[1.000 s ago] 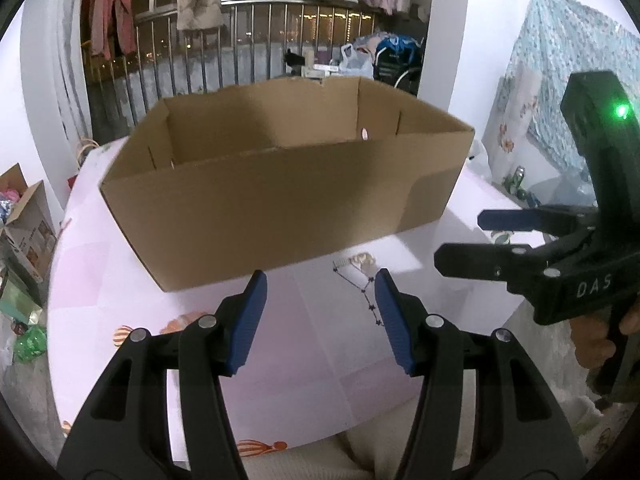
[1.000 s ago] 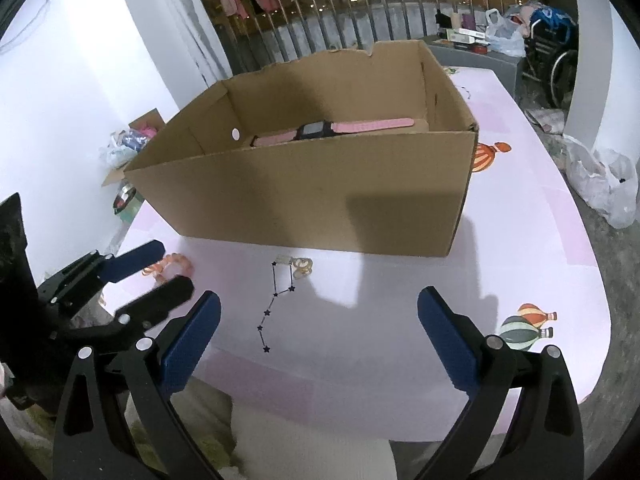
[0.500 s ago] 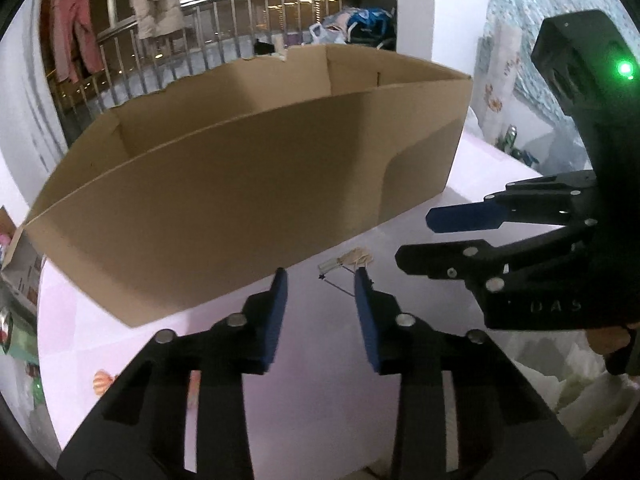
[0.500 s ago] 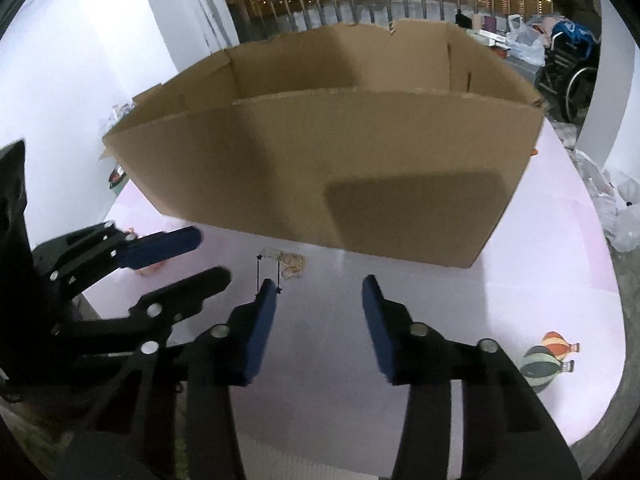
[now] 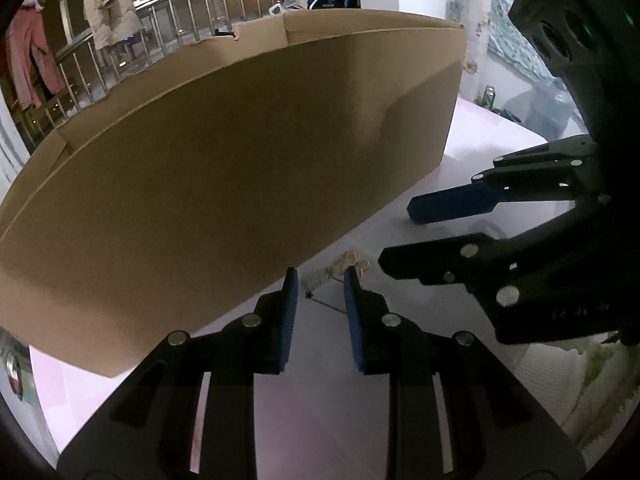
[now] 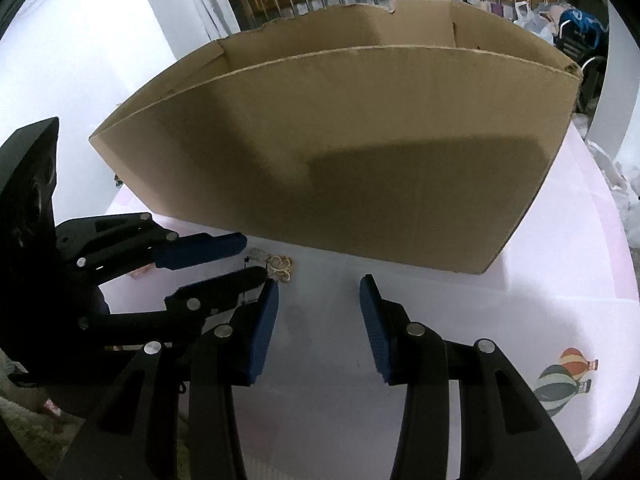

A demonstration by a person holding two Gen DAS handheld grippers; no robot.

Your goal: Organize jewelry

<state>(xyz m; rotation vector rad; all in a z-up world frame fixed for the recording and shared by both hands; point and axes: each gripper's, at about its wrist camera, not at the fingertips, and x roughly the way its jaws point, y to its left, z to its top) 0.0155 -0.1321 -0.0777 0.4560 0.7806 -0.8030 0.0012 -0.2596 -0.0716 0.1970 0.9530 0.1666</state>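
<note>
On the pale pink table (image 6: 560,264), close against the near wall of the cardboard box (image 5: 240,160), lies the jewelry: a thin dark chain with tiny stars (image 5: 320,300) and a small pale gold charm (image 5: 352,262) at its far end. Chain and charm rest on the tabletop outside the box, just beside its bottom edge, not touching it as far as I can tell.

My left gripper (image 5: 320,276) points down at the chain. Blue pads stand either side of the star end; the jaws are closing, with a narrow gap left. The chain runs between them, but the pads do not press on it. The charm sits just past the right fingertip.

My right gripper (image 6: 318,284) hangs over bare tabletop to the right of the charm (image 6: 282,266). Its jaws stand partly apart, nothing between them. Its left pad (image 6: 264,320) is near the charm, apart from it.

From the right wrist view, the left gripper (image 6: 244,256) comes in from the left, one blue finger above the chain (image 6: 256,256), the black one below.

Box interior is hidden from both views at this angle. A hot-air balloon print (image 6: 564,380) shows on the table at the right. Railing (image 5: 160,32) and hanging clothes (image 5: 108,4) lie behind the box.
</note>
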